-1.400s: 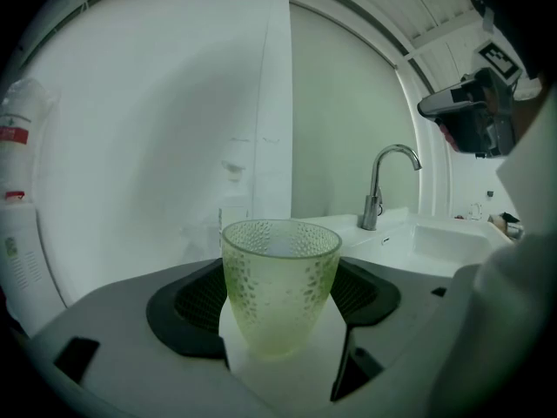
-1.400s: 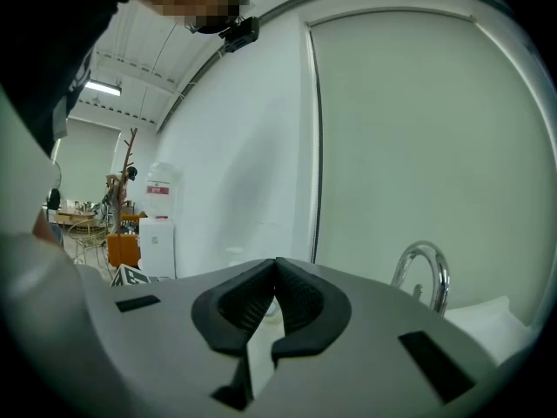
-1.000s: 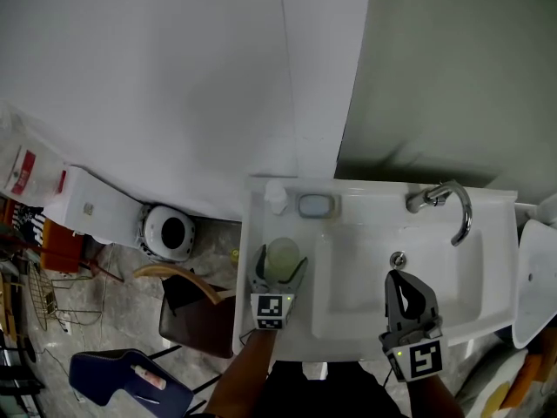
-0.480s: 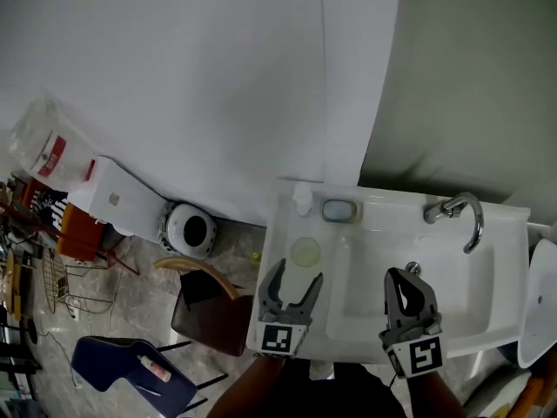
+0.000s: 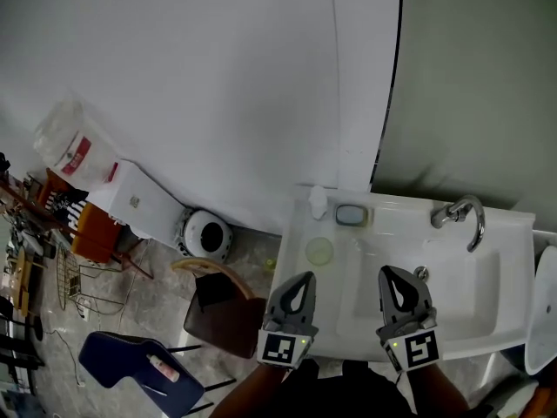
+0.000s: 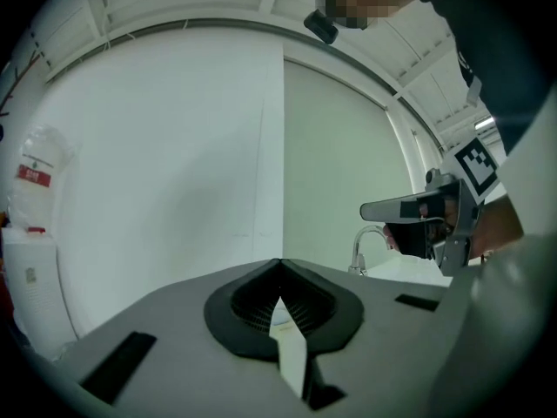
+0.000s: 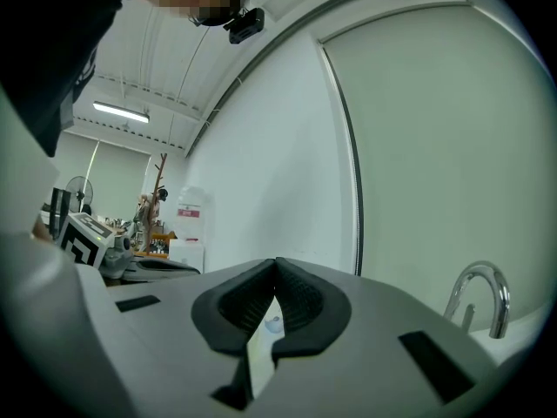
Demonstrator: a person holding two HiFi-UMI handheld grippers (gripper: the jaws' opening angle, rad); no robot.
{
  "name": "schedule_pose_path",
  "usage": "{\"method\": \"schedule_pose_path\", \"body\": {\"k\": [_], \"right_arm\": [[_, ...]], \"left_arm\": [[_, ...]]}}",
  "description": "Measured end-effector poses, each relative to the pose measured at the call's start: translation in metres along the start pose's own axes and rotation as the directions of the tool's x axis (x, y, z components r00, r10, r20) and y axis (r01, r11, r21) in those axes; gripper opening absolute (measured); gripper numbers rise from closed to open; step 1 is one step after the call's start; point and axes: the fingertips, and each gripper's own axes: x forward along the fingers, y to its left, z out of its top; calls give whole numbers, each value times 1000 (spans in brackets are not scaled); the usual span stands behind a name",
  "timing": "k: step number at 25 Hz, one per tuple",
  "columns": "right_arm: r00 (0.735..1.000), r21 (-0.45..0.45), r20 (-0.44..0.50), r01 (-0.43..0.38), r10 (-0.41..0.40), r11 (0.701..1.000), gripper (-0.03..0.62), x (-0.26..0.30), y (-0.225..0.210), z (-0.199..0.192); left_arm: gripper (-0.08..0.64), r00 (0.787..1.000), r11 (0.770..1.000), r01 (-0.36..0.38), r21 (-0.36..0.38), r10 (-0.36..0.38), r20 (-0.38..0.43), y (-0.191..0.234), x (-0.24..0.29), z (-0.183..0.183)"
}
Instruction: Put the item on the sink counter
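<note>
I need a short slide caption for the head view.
Left gripper and right gripper, both shut and empty, at the sink front edge; pale round item rests on the counter.

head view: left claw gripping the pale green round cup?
No, the pale green round cup sits alone on the white sink counter, clear of the shut left claw.

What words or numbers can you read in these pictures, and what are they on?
Red label on the clear plastic container by the wall: print too small and blurred to read.
Small sticker on the white box below it: too small to read.
Black-and-white square markers on the left gripper and right gripper: patterns, not words.
No text can be read anywhere.
</note>
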Motion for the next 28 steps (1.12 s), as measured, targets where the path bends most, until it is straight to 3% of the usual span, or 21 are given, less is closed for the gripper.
{"method": "schedule_pose_path", "body": {"k": [9, 28], "right_arm": [[999, -102, -8, -48, 47, 994, 12, -4, 18, 10], [999, -52, 42, -14, 16, 999, 12, -14, 25, 23]], "left_arm": [[12, 1000, 998, 2, 55, -1, -18, -6, -12, 13], [14, 1000, 999, -9, 45, 9, 0, -4, -29, 27]]}}
